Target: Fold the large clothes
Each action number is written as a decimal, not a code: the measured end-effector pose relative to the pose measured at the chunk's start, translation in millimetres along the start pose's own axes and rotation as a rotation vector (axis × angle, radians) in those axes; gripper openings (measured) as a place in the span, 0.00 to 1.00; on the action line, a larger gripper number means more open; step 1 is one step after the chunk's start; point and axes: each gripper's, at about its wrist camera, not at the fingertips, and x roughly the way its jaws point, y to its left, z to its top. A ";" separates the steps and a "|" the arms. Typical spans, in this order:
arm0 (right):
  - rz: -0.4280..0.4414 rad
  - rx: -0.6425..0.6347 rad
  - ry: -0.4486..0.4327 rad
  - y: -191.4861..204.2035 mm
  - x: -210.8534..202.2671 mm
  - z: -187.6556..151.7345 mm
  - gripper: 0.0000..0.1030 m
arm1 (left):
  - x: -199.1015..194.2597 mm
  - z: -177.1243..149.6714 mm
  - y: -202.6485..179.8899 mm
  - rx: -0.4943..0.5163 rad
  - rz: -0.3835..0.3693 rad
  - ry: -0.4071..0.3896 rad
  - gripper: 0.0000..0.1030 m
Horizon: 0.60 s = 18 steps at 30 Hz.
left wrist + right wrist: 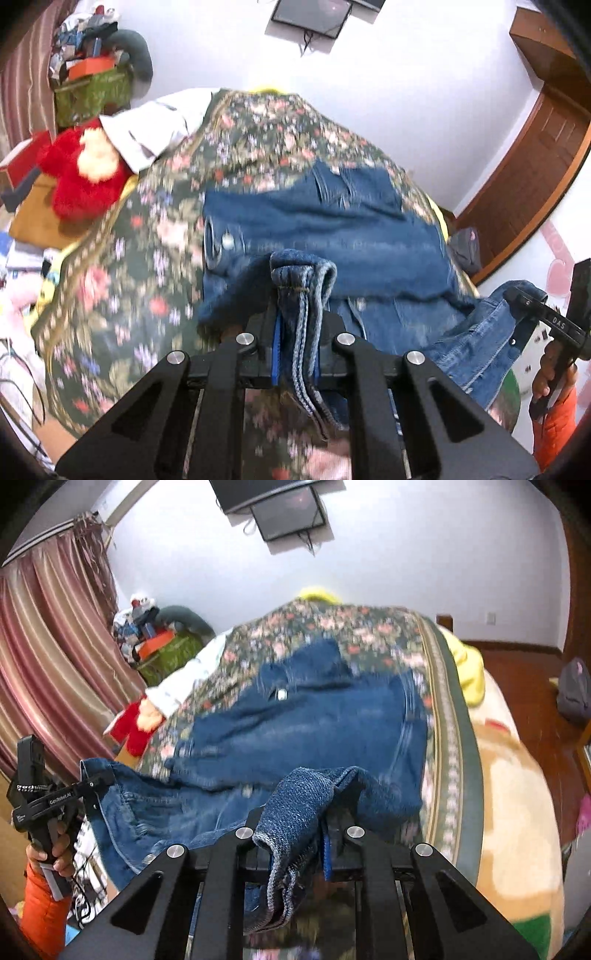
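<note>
Denim jacket (325,229) — thick stitched hems

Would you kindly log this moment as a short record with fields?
garment: blue denim garment, partly spread on the bed
surface: floral bedspread
left gripper: jaws shut on a denim edge
right gripper: jaws shut on a denim edge
nearby: red plush toy beside the bed
image quality: motion blur

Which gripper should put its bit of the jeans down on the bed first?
Probably neither first. The left gripper and right gripper are each shut on a hem of the jeans, about level over the bed. Laying both down together looks best.
</note>
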 end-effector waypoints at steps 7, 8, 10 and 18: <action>-0.051 0.035 -0.080 -19.5 38.4 67.4 0.13 | 38.8 67.6 20.8 -0.120 0.054 -0.047 0.12; -0.056 0.038 -0.083 -21.4 46.0 75.5 0.13 | 44.9 73.5 24.1 -0.138 0.053 -0.046 0.12; -0.073 0.040 -0.085 -24.6 67.9 96.1 0.13 | 64.0 89.3 29.2 -0.164 0.063 -0.040 0.12; -0.171 0.033 -0.035 -44.4 172.7 141.5 0.13 | 162.9 131.1 49.5 -0.197 0.136 0.029 0.12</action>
